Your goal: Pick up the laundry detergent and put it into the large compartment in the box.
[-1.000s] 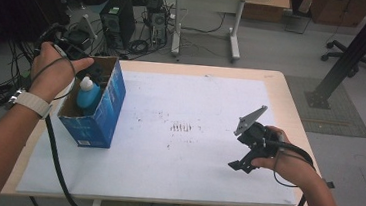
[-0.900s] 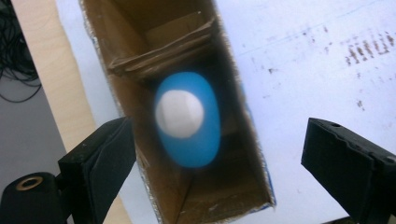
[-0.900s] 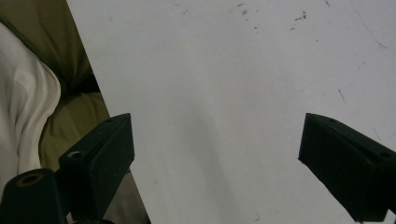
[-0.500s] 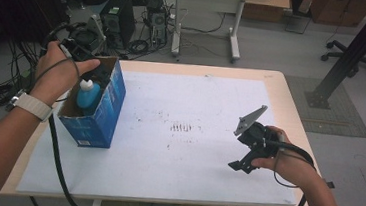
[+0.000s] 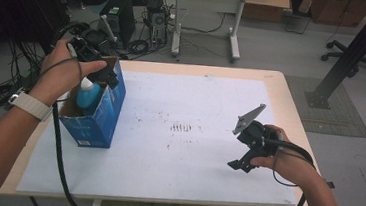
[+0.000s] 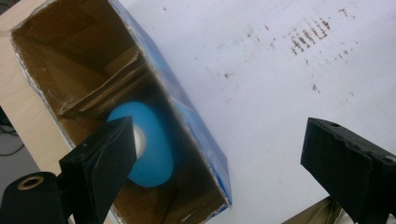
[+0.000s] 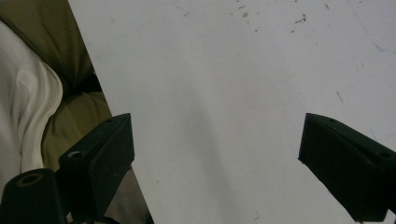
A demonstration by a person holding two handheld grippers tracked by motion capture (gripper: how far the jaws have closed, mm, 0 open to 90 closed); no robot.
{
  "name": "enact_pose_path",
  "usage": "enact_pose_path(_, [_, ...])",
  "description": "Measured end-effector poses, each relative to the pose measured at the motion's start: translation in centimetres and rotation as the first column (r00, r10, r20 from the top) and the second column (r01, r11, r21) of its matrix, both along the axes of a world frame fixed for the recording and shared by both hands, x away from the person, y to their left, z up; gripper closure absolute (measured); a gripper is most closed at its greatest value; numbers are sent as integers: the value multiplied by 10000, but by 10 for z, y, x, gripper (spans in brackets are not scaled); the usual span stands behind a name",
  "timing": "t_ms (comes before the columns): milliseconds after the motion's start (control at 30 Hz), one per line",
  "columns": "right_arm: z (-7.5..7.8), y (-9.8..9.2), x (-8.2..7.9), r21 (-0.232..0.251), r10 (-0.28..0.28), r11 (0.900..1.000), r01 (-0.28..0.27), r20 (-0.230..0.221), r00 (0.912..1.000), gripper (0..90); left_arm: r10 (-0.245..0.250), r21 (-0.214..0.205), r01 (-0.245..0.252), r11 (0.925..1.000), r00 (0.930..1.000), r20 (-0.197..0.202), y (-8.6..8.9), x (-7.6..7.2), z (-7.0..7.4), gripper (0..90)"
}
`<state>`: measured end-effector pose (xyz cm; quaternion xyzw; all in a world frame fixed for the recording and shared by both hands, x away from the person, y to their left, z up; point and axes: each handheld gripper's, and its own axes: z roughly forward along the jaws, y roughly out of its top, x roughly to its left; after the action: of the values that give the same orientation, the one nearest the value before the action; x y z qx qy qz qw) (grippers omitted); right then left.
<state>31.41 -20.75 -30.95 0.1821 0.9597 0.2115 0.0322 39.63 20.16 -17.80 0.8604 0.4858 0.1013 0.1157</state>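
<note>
1. High view: table is covered by white sheet, likely as a work surface.
2. Blue box stands open-topped at the left; blue bottle is kept upright inside.
3. Left gripper is held spread wide above the box, straddling its wall, seemingly for the bottle.
4. Right gripper, also spread and empty, is parked aside.

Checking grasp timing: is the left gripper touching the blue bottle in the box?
Apart. The left gripper view shows the left gripper wide open above the blue bottle.

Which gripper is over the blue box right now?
The left gripper, jaws open above the blue box; the right gripper hangs over bare white sheet.
</note>
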Motion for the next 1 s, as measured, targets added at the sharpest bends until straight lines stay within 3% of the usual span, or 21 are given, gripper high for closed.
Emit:
enact_pose_path(367, [1, 1, 1, -68, 5, 10000, -5, -40, 10000, 106, -807, -9, 807, 9967, 9966, -140, -19, 2, 1, 104])
enact_pose_path(667, [2, 0, 2, -79, -51, 10000, 50, -81, 10000, 105, -1499, 41, 1501, 9887, 9880, -365, -36, 2, -4, 104])
enact_pose_path(1000, [4, -2, 2, -95, -143, 9999, 142, -121, 9998, 106, -2465, -85, 2464, 9691, 9679, -486, -51, 1, -6, 104])
